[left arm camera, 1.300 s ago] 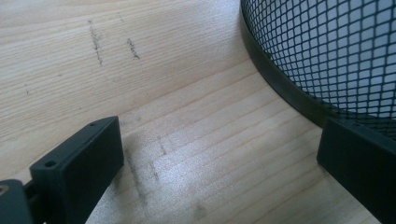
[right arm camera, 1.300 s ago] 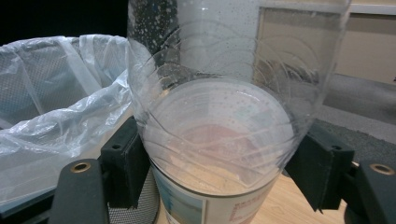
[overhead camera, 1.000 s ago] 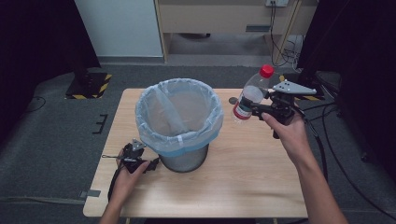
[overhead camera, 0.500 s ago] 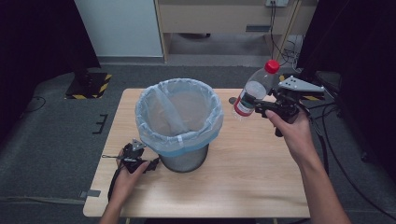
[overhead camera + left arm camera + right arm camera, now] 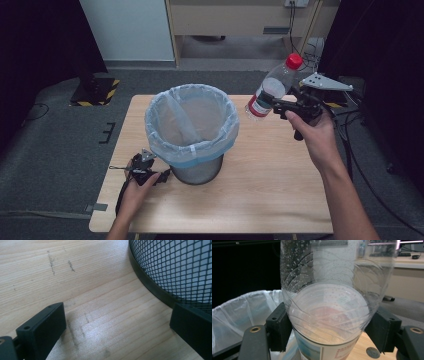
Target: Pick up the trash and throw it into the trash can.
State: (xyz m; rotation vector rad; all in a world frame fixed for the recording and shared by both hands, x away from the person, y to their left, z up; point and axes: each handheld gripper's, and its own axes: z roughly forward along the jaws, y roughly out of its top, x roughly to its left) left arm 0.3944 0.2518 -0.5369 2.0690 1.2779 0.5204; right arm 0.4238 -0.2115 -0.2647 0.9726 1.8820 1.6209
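A clear plastic bottle [image 5: 270,90] with a red cap [image 5: 293,60] and a red-and-white label hangs in the air right of the bin, tilted with its cap up and to the right. My right gripper [image 5: 274,104] is shut on the bottle's body [image 5: 327,302], a jaw pressed on each side. A black mesh waste bin [image 5: 200,170] lined with a pale blue bag [image 5: 165,135] stands on the wooden table [image 5: 270,185]. My left gripper [image 5: 141,169] rests on the table at the bin's lower left, open, jaws wide apart beside the mesh wall [image 5: 175,267].
The bin takes up the middle of the table; bare wood lies to its right and front. A cable trails from the right gripper off the table's right edge. Beyond the table are grey floor, a yellow-and-black striped block [image 5: 100,90] and a wooden cabinet [image 5: 240,20].
My right gripper has lifted the bottle higher and a little to the right. The left gripper has stayed put.
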